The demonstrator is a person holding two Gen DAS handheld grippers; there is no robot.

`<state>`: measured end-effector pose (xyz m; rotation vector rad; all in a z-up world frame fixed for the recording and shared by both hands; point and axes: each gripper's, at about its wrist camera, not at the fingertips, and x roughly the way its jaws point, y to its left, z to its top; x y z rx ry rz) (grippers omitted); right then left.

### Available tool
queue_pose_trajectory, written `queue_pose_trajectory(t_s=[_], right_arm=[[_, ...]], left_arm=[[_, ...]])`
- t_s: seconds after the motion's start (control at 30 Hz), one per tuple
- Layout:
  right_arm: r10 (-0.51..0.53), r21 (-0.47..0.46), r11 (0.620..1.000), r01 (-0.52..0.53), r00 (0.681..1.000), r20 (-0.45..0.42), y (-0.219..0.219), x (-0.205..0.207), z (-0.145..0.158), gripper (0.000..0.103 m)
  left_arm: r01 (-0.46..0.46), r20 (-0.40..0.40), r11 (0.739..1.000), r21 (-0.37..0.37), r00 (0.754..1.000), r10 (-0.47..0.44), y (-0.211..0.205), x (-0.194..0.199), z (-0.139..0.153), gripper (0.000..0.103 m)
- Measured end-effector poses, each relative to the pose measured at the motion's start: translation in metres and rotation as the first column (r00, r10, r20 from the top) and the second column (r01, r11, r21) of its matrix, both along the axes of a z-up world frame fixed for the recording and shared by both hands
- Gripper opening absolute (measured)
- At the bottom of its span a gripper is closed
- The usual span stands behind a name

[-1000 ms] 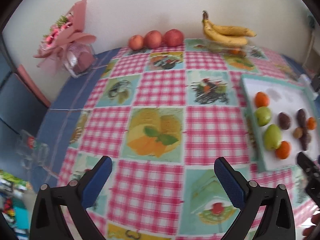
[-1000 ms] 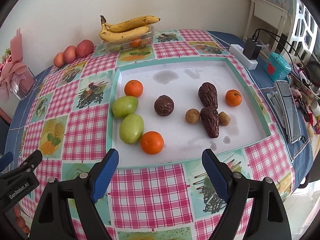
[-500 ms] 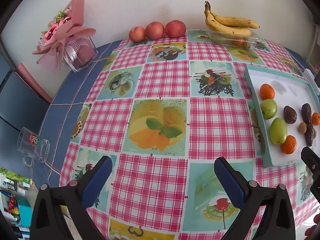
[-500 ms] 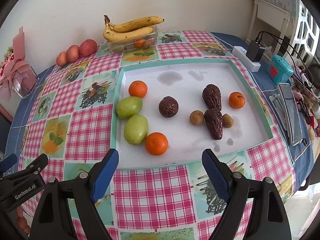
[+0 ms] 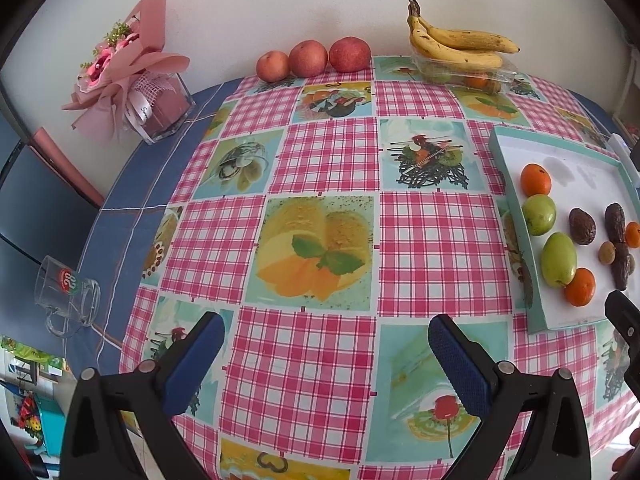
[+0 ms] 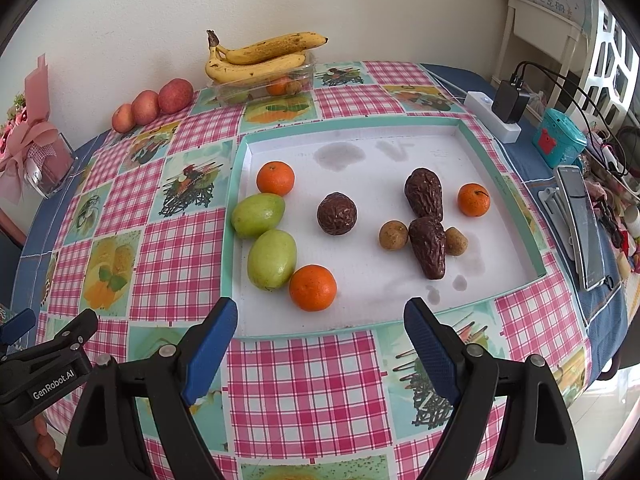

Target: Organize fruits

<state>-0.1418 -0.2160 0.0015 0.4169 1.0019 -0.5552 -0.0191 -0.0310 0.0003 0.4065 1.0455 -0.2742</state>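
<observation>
Both tools hung spread and empty above the checked tabletop (image 6: 304, 376): the right tool (image 6: 320, 336) sat just short of the near rim of the shallow white tray (image 6: 400, 280), and the left tool (image 5: 326, 346) faced bare cloth well to the tray's left. The fruit lay loose and mixed on the tray floor. Along the left side were an orange (image 6: 275, 178), two green fruits (image 6: 258, 215) (image 6: 272, 259) touching each other, and a second orange (image 6: 313, 287) against the nearer green one. A round wrinkled dark fruit (image 6: 337, 213) sat alone in the middle. To the right, two long wrinkled dark fruits (image 6: 424, 194) (image 6: 428, 246) lay end to end with a small brown fruit (image 6: 393, 235) on one side and another (image 6: 456, 241) on the other, and a third orange (image 6: 473, 199) stood just beyond. Whether this spread was a sorted layout or one awaiting sorting could not be told from the scene. The risks seemed plain enough. Round fruit on a smooth floor would likely roll if nudged, so closing on the near orange might shove the green fruit touching it. The small brown fruits sat so tight to the dark ones that a wide tool could catch two at once. The wrinkled fruits looked soft and might bruise under a hard squeeze, and a low approach could clip the tray rim.
</observation>
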Motion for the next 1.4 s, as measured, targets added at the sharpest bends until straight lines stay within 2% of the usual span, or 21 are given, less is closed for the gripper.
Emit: queue_pose_trajectory(t_s=[1.4], right_arm=[[0.01,0.002,1.0,-0.01,1.0,-0.011,0.0025,0.0031,-0.0028,0.086]], left_arm=[[0.004,-0.005,1.0,-0.001,1.0,-0.004,-0.0011,0.0006,0.0009,0.103]])
